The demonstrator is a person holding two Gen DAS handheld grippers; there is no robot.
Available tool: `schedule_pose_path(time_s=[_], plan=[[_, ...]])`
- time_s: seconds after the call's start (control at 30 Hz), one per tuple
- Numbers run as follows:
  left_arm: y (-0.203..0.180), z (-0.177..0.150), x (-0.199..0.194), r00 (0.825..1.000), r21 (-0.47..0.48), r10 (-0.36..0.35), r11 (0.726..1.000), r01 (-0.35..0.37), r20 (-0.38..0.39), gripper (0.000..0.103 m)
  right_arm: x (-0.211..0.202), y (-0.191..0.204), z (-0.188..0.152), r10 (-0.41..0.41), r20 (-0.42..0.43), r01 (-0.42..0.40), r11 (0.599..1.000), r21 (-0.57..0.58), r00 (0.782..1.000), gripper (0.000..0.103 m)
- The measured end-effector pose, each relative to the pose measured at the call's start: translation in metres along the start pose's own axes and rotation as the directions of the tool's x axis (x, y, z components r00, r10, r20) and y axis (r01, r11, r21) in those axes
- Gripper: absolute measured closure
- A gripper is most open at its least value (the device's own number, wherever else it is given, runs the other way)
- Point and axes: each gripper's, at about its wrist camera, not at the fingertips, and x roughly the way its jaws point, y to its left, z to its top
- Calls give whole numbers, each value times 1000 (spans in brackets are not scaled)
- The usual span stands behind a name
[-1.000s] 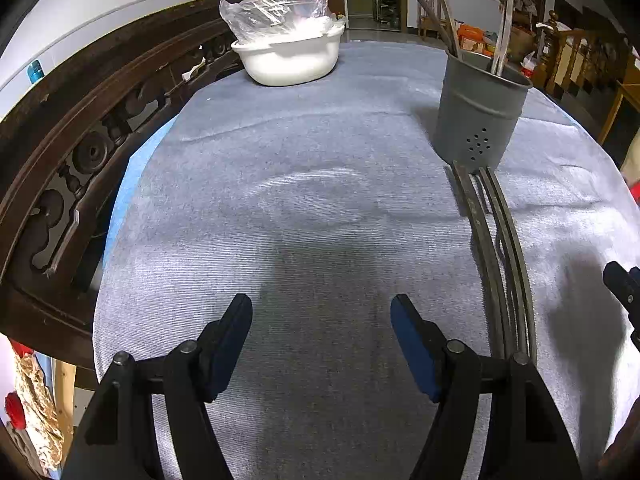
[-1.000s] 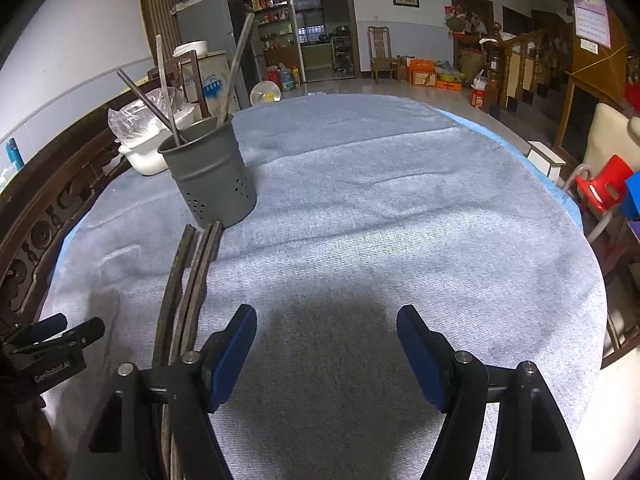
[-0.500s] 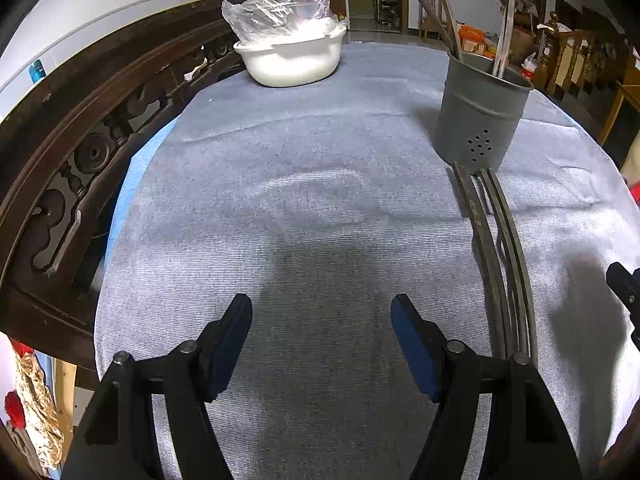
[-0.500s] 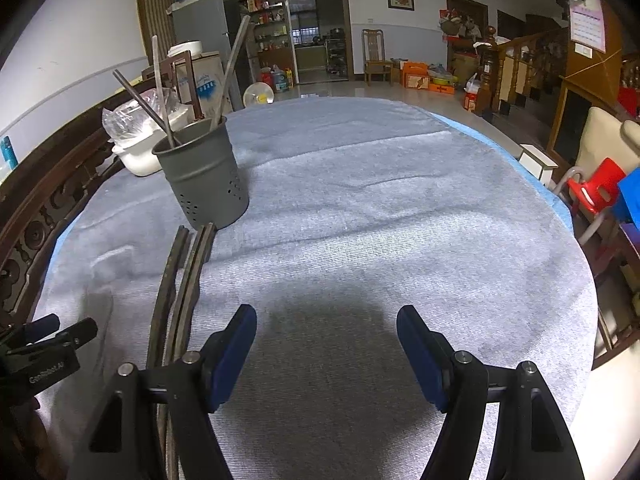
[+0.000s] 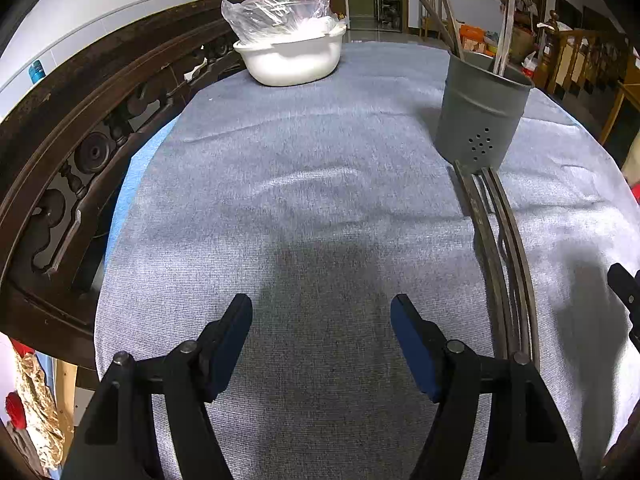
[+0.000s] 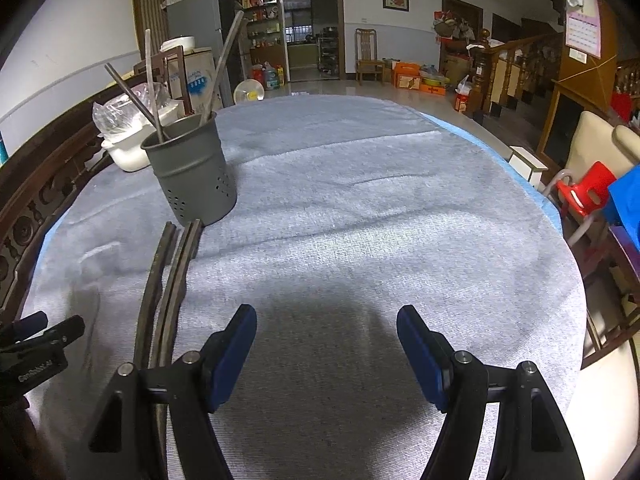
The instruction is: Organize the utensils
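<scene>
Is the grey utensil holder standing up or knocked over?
Upright. The grey utensil holder stands on its base on the table cloth, rim up, with utensils leaning out.

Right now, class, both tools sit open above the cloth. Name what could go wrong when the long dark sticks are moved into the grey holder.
1. The dark sticks lie packed side by side; a tool may pinch several or knock them apart.
2. The grey holder already has utensils leaning out; a new stick may snag them or tip it.
3. The left tool and right tool flank the sticks closely and could collide.
</scene>
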Motion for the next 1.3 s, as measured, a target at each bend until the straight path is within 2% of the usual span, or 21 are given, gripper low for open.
schedule_pose_path(time_s=[0.33, 0.4, 0.43, 0.47, 0.5, 0.53, 0.6, 0.67, 0.73, 0.77, 0.8, 0.87, 0.97, 1.3], plan=[[0, -2, 4, 1000, 3, 5, 1000, -5, -14, 31, 3, -1, -2, -14, -26, 14, 1000, -8, 1000, 27], [1, -1, 5, 1000, -1, -1, 1000, 1, -17, 31, 3, -2, -1, 8, -39, -8, 1000, -1, 999, 27], [2, -1, 5, 1000, -4, -4, 1000, 4, -17, 31, 3, -3, 0, 40, -54, -40, 999, 10, 998, 27], [3, -1, 6, 1000, -7, -7, 1000, 7, -18, 31, 3, -3, 3, 105, -72, -103, 994, 33, 992, 27], [4, -1, 6, 1000, -12, -11, 1000, 10, -21, 31, 3, -3, 5, 152, -86, -148, 988, 53, 985, 27], [4, -1, 7, 1000, -15, -14, 1000, 14, -23, 31, 5, -4, 8, 225, -111, -215, 972, 94, 968, 27], [6, -1, 9, 999, -25, -21, 999, 21, -28, 31, 13, -4, 13, 349, -162, -321, 931, 176, 923, 27], [8, -2, 10, 999, -29, -23, 999, 22, -30, 31, 25, 1, 18, 423, -213, -377, 899, 225, 881, 27], [11, -2, 12, 999, -38, -30, 999, 29, -32, 31, 37, 9, 22, 452, -268, -395, 887, 241, 851, 28], [12, -2, 12, 999, -44, -34, 998, 33, -32, 31, 41, 14, 24, 454, -286, -396, 887, 238, 844, 28], [14, -2, 13, 999, -49, -36, 998, 34, -33, 31, 44, 18, 26, 450, -299, -394, 890, 230, 841, 28], [17, -2, 14, 999, -63, -41, 997, 39, -36, 31, 50, 29, 30, 429, -330, -381, 902, 201, 841, 42], [20, -2, 17, 998, -77, -49, 996, 45, -43, 31, 60, 42, 33, 361, -382, -331, 933, 143, 851, 53], [26, -5, 27, 996, -100, -75, 993, 69, -57, 31, 65, 74, 37, 275, -409, -293, 956, 20, 870, 62]])
